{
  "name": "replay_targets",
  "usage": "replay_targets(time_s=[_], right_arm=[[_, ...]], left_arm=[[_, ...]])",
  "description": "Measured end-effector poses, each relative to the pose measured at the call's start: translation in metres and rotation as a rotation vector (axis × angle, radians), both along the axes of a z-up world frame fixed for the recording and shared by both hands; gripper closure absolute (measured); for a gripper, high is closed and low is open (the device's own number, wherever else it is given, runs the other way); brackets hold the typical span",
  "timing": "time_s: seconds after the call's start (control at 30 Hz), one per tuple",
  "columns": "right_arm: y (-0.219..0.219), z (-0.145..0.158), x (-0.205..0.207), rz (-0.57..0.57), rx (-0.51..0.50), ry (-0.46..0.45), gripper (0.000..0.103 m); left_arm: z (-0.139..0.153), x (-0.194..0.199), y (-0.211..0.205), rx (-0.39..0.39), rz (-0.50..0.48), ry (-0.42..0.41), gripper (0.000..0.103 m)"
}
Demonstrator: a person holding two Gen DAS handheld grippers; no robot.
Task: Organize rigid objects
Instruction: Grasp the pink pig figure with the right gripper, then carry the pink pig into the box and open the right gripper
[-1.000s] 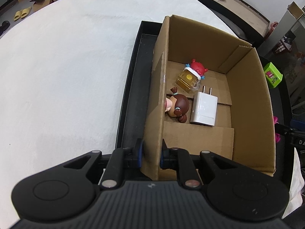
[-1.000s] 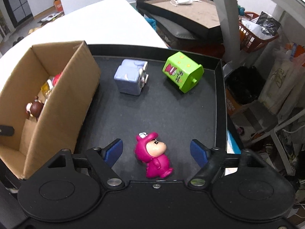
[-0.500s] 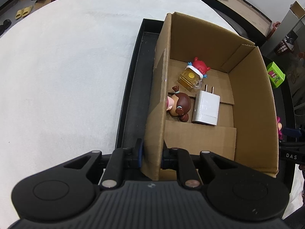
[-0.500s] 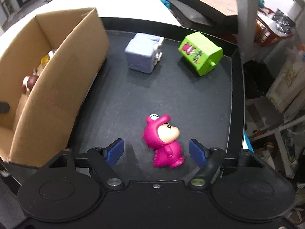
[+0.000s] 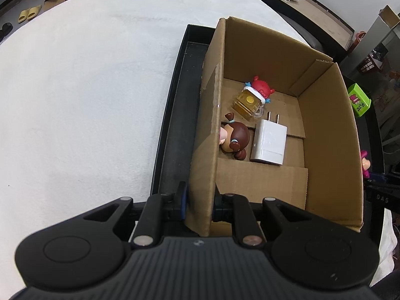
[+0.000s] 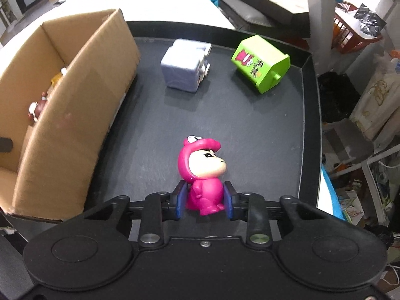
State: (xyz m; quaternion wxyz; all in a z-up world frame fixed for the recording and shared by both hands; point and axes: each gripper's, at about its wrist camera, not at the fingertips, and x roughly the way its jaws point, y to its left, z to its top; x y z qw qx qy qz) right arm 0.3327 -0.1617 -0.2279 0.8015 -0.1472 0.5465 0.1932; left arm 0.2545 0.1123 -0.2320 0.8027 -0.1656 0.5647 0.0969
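A: What carries everything in front of you?

B: A white table point(image 5: 75, 87), and on it a black tray point(image 6: 250, 130). Your cardboard box point(image 5: 325, 130) stands along the tray's left edge, open at the top, and reaches from the near edge almost to the far one.

A: And your left gripper point(image 5: 198, 200)?

B: You have it clamped on the box's left wall at the near corner, one finger outside the cardboard and one inside.

A: What lies in the box?

B: A white plug charger point(image 5: 269, 141) lies flat near the middle of the floor, prongs pointing to the far wall. Just left of it, against the left wall, a brown-haired figurine point(image 5: 235, 140) lies on its side. Beyond them sits a small amber mug point(image 5: 247, 102), touching a red crab toy point(image 5: 261, 87) on its far side.

A: What is loose on the tray?

B: A lavender cube toy point(image 6: 185, 67) sits near the far edge, just right of the box. A green cube toy point(image 6: 260, 62) lies tilted near the far right corner, well apart from the lavender one.

A: And your right gripper point(image 6: 204, 200)?

B: You have it closed on the pink figurine point(image 6: 202, 172), blue pads pressing both sides of its body. The figurine is upright near the tray's near edge, about midway across; whether its feet touch the tray, you cannot tell.
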Motion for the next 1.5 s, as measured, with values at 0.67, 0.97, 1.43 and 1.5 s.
replay_targets(time_s=[0.67,0.97,1.43,1.5], right_arm=[[0.037,0.061,-0.004,0.039,0.060,-0.122,0.073],[0.066,0.080,-0.003,0.071,0.074,-0.163,0.073],[0.112,0.085,-0.003,0.131,0.076,-0.183,0.073],[0.118,0.083,-0.002,0.138,0.071,-0.180,0.073]], left_arm=[[-0.003,-0.001,0.006,-0.040,-0.001,-0.015,0.087],[-0.004,-0.003,0.010,-0.057,-0.005,-0.021,0.086],[-0.004,-0.004,0.013,-0.075,-0.024,-0.032,0.086],[-0.004,-0.004,0.014,-0.078,-0.025,-0.033,0.086]])
